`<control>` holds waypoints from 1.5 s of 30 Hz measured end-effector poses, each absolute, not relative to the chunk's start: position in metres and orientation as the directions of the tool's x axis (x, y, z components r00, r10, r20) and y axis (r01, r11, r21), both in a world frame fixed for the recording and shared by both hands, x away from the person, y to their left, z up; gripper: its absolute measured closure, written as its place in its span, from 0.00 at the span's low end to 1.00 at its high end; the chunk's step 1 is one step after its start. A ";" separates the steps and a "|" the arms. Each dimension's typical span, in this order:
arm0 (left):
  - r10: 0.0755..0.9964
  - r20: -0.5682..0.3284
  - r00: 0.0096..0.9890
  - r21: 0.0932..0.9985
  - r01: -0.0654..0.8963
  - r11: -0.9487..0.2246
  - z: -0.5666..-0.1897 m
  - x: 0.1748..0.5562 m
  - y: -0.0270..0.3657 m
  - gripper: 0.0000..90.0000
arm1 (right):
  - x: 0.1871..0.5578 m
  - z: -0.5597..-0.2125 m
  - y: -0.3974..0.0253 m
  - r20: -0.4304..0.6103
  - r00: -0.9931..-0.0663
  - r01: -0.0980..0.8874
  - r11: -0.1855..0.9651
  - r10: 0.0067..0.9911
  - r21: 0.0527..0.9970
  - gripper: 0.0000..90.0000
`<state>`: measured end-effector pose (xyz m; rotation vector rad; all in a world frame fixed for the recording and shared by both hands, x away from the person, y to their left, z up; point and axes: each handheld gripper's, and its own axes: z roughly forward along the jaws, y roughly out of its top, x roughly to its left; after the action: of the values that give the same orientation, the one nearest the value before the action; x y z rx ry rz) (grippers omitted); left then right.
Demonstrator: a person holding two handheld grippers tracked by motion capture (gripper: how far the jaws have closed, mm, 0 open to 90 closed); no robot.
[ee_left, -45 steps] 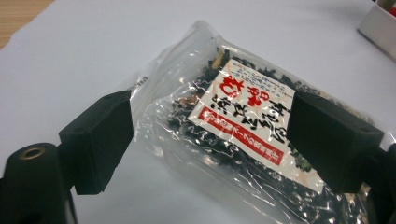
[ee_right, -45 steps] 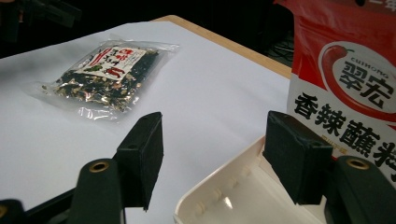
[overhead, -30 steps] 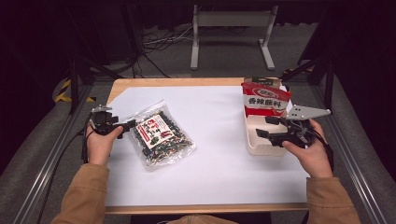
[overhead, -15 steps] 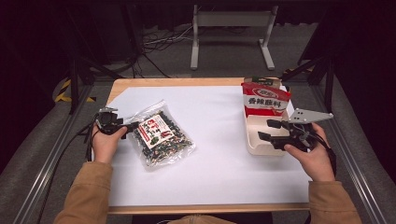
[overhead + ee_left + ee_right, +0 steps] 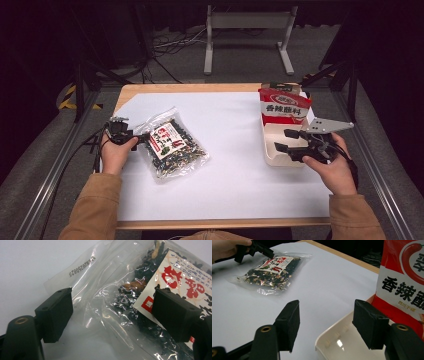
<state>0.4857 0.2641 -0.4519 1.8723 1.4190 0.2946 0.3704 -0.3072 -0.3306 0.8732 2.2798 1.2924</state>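
Note:
A clear bag of dark dried bits (image 5: 172,145) with a white and red label lies flat on the left of the white table sheet. My left gripper (image 5: 142,137) is at its left edge. In the left gripper view the gripper (image 5: 112,307) is open, its jaws standing either side of the bag (image 5: 130,305) without pinching it. My right gripper (image 5: 282,140) hovers open over the near left corner of a white tray (image 5: 272,155). A red chilli packet (image 5: 283,107) stands upright in that tray. In the right gripper view the open gripper (image 5: 325,315) frames the tray rim (image 5: 329,336) and the packet (image 5: 402,290).
The white sheet (image 5: 235,150) covers a wooden table whose far edge (image 5: 200,88) shows. Metal rails run along both sides. Cables and a grey stand (image 5: 247,35) lie on the floor beyond. The bag (image 5: 272,270) and left gripper (image 5: 262,250) appear far off in the right gripper view.
My left hand has slid slightly right, bringing its open jaws onto the bag's left edge. The right gripper has stayed almost still over the tray.

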 end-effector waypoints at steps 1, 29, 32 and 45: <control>0.903 -0.236 0.359 0.684 0.722 -0.108 -0.452 0.486 0.263 0.20 | 0.371 -0.331 -0.307 -0.021 -0.736 0.331 0.386 0.677 0.861 0.42; 0.919 -0.230 0.319 0.706 0.705 -0.069 -0.454 0.478 0.253 0.79 | 0.373 -0.332 -0.301 -0.026 -0.743 0.323 0.392 0.669 0.861 0.41; 0.914 -0.248 0.321 0.706 0.706 -0.056 -0.454 0.478 0.255 0.81 | 0.373 -0.332 -0.302 -0.024 -0.741 0.325 0.390 0.671 0.862 0.41; 0.904 -0.230 0.359 0.759 0.648 -0.064 -0.437 0.471 0.254 0.86 | 0.373 -0.334 -0.303 -0.024 -0.741 0.325 0.390 0.671 0.862 0.42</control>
<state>0.4714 0.2541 -0.4367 1.7917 1.3681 0.3889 0.3728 -0.3027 -0.3335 0.8626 2.2849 1.2925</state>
